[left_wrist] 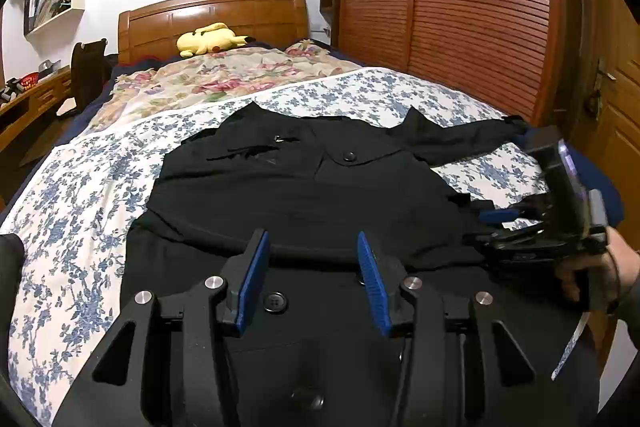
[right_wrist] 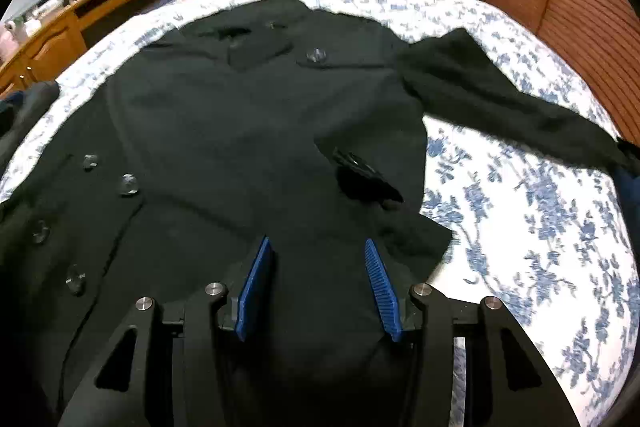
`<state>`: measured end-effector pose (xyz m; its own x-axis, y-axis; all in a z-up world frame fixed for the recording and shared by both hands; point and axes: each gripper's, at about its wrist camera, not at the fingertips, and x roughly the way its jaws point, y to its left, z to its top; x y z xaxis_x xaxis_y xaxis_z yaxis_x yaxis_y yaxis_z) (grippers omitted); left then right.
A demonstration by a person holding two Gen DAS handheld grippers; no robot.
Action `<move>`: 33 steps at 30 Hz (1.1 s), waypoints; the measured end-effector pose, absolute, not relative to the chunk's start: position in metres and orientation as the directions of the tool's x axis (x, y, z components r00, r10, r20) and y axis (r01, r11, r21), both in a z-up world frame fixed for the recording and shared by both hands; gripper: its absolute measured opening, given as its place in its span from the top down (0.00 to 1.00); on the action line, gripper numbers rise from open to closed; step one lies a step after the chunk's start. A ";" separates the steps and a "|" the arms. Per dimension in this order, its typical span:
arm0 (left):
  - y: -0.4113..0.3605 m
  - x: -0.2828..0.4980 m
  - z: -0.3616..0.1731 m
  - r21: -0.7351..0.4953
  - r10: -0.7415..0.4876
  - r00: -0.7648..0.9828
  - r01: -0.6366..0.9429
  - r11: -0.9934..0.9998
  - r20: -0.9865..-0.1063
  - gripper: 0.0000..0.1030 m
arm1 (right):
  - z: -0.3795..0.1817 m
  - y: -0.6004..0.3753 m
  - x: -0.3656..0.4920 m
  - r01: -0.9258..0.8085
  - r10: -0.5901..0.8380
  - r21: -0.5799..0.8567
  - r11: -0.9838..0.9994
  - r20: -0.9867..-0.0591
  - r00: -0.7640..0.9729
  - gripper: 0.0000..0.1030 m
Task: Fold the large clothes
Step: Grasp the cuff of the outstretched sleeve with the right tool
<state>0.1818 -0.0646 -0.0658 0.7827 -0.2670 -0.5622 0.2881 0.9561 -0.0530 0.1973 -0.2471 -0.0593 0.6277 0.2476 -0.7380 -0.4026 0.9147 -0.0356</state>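
A large black coat point(left_wrist: 304, 183) with dark buttons lies front-up on the bed, collar toward the headboard. One sleeve point(right_wrist: 512, 107) stretches out to the right across the sheet. My left gripper point(left_wrist: 312, 243) hovers over the coat's lower part, open, with nothing between its blue pads point(left_wrist: 252, 279); a button point(left_wrist: 275, 303) shows on the cloth below. My right gripper point(right_wrist: 318, 247) stands open over the coat's right side edge near a pocket flap point(right_wrist: 360, 175). It also shows in the left wrist view as the right gripper point(left_wrist: 496, 217), held by a hand point(left_wrist: 588, 267).
The bed carries a blue floral sheet point(left_wrist: 80, 187) and a pink floral quilt point(left_wrist: 224, 75) farther back, with a yellow plush toy point(left_wrist: 210, 39) by the wooden headboard point(left_wrist: 216, 11). A slatted wooden wardrobe point(left_wrist: 460, 7) runs along the right; a desk point(right_wrist: 80, 7) and chair point(left_wrist: 86, 67) stand left.
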 end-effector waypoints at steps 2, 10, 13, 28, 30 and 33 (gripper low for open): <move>-0.068 0.183 -0.067 -0.048 -0.267 0.781 0.293 0.955 -0.565 0.55 | -0.051 -0.256 0.188 -0.408 0.261 -0.035 0.912 -0.719 0.644 0.51; -0.081 0.187 -0.073 -0.054 -0.283 0.774 0.308 0.950 -0.567 0.55 | -0.024 -0.321 0.192 -0.308 0.199 -0.041 0.951 -0.678 0.708 0.41; -0.084 0.187 -0.075 -0.052 -0.284 0.772 0.311 0.949 -0.568 0.55 | -0.014 -0.346 0.205 -0.251 0.163 -0.040 0.967 -0.664 0.730 0.35; -0.109 0.193 -0.088 -0.029 -0.287 0.744 0.339 0.940 -0.604 0.55 | -0.031 -0.429 0.320 -0.007 0.054 0.071 0.997 -0.688 0.723 0.29; -0.109 0.195 -0.089 -0.034 -0.295 0.737 0.347 0.937 -0.608 0.55 | -0.038 -0.432 0.332 0.025 0.043 0.086 0.996 -0.700 0.712 0.29; -0.111 0.197 -0.092 -0.042 -0.309 0.722 0.363 0.931 -0.619 0.55 | -0.049 -0.439 0.357 0.080 0.034 0.125 0.989 -0.717 0.696 0.29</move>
<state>0.1969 -0.1115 -0.0916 0.7221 -0.3093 -0.6187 0.3629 0.9309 -0.0418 0.3574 -0.4393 -0.0490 0.6960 0.0345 -0.7172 0.0799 0.9889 0.1251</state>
